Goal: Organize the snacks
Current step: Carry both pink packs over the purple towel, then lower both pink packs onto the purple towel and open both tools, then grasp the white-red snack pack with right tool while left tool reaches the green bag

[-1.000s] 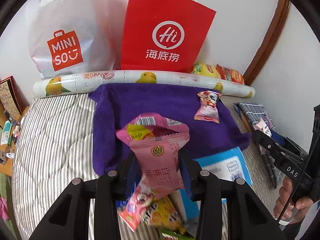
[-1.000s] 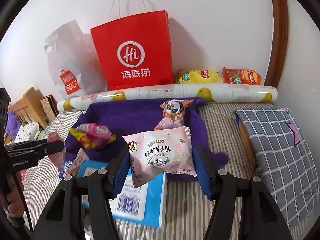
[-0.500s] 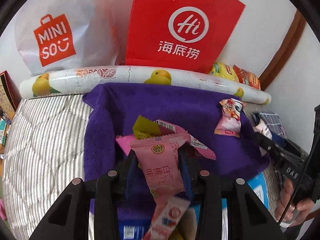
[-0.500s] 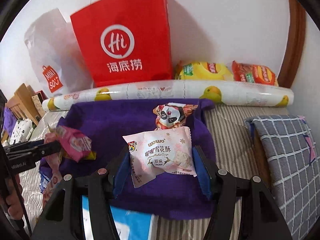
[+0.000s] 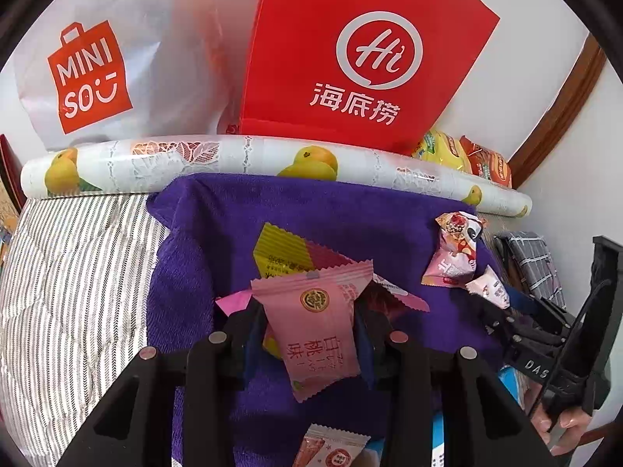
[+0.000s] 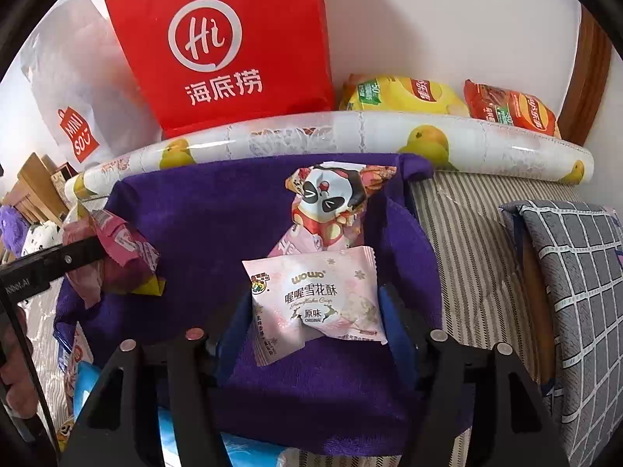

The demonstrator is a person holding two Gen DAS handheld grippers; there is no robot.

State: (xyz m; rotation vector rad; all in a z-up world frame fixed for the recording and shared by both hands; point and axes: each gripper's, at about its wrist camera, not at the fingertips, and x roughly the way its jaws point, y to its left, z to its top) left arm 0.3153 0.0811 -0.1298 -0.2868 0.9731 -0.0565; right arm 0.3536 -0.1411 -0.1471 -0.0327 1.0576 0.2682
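Snacks sat in both grippers over the purple towel [image 5: 311, 210], which lay on the striped bed cover [image 5: 78, 272].

The left gripper [image 5: 307, 330] had a pink snack pack [image 5: 315, 327] between its fingers. Its jaws had just been opening a little. I could not tell if the pads still pressed on the pack. Just behind that pack, a yellow and pink pack [image 5: 284, 253] stuck up over the towel. A small pack with orange print [image 5: 331, 451] lay at the near edge of the towel.

The right gripper [image 6: 315, 307] had a pale snowflake snack pack [image 6: 315, 299] between its blue pads [image 6: 393, 319]. Its jaws had just been opening too. I could not tell if the pads still squeezed it. Right behind it, a panda snack pack [image 6: 331, 202] lay on the towel, touching the pale pack's top edge.

At the far edge of the towel lay a long roll with yellow fruit pictures [image 6: 350, 136]. Behind the roll stood a red paper bag [image 5: 362, 58] and a white plastic bag [image 5: 117, 58] against the wall. A yellow chip bag [image 6: 405, 95] and an orange chip bag [image 6: 510, 107] lay behind the roll too. To the right of the towel was a grey checked pillow [image 6: 576, 272]. A blue box [image 6: 249, 451] poked out at the near side of the towel.
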